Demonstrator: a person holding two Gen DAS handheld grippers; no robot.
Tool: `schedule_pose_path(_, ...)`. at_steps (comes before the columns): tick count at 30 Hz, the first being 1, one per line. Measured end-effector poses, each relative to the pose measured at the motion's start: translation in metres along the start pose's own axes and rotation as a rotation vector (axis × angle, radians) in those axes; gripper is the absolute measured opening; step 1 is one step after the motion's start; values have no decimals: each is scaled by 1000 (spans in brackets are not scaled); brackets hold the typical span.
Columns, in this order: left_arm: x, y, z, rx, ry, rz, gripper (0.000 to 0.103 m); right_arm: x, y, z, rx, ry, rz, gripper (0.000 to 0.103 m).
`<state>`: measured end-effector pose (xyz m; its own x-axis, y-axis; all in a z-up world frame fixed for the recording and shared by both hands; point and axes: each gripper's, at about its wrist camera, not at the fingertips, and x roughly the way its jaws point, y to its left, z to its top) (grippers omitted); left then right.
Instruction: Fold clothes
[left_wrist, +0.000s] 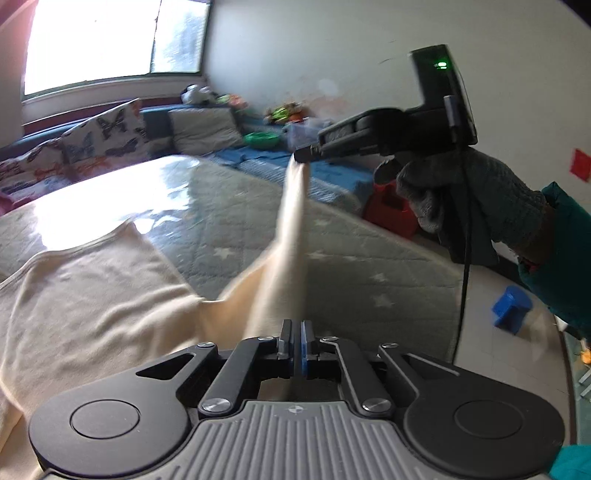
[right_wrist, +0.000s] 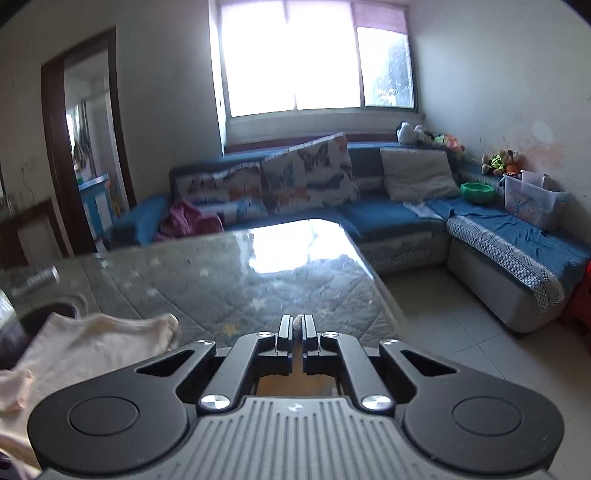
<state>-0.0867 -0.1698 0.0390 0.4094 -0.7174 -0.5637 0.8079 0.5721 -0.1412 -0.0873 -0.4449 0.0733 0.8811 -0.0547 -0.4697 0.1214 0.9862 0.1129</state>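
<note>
The left claw (left_wrist: 297, 334) sits with its two fingers pressed together, and the cream garment (left_wrist: 92, 295) bunches up right against them; the cloth seems pinched there, though the fingertips hide the exact bite. From that point a twisted strip of the same fabric climbs, taut and slightly blurred, to the right claw (left_wrist: 303, 155), which is held higher and further out by a gloved hand (left_wrist: 476, 199) with a teal sleeve behind it. That claw's fingers are clamped on the tip of the strip; in its own view a little nub of cloth pokes up between the closed fingers of the right claw (right_wrist: 296, 325).

The garment is soft, pale cream, knit-like, with a ribbed edge showing along its far side. Most of it lies spread and rumpled on the near left part of the desk (left_wrist: 229, 221), with only the pulled-up corner off the surface. The desk is covered by a grey quilted cloth with pale stars under a glossy sheet that throws back the window light.

Beyond the desk runs a blue corner sofa (right_wrist: 388, 218) with butterfly-print cushions (right_wrist: 310, 173) and a plain grey one, a green bowl (right_wrist: 477, 192) and a clear storage box (right_wrist: 532, 201) on its right wing. A red stool (left_wrist: 391, 214) and a blue block (left_wrist: 511, 308) stand on the tiled floor.
</note>
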Motion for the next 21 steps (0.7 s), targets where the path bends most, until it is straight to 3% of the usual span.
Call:
schedule_pose_path(3, 1, -3, -3, 13, 14, -43, 4, -30, -19, -15, 40, -10, -43, 4)
schedule_pose_path(7, -2, -4, -3, 27, 4, -55, 6, -45, -50, -49, 48, 91, -217, 8)
schedule_pose_path(9, -3, 0, -1, 16, -1, -41, 7, -48, -58, -57, 55, 119, -246, 8)
schedule_pose_path(12, 5, 10, 1, -27, 22, 1, 7, -47, -53, -59, 60, 127, -187, 11)
schedule_pose_path(16, 18, 16, -5, -89, 74, 18, 7, -26, -32, -63, 43, 175, -53, 24)
schedule_pose_path(21, 28, 12, -12, -123, 113, -12, 7, -1, -19, -76, -10, 233, -59, 30)
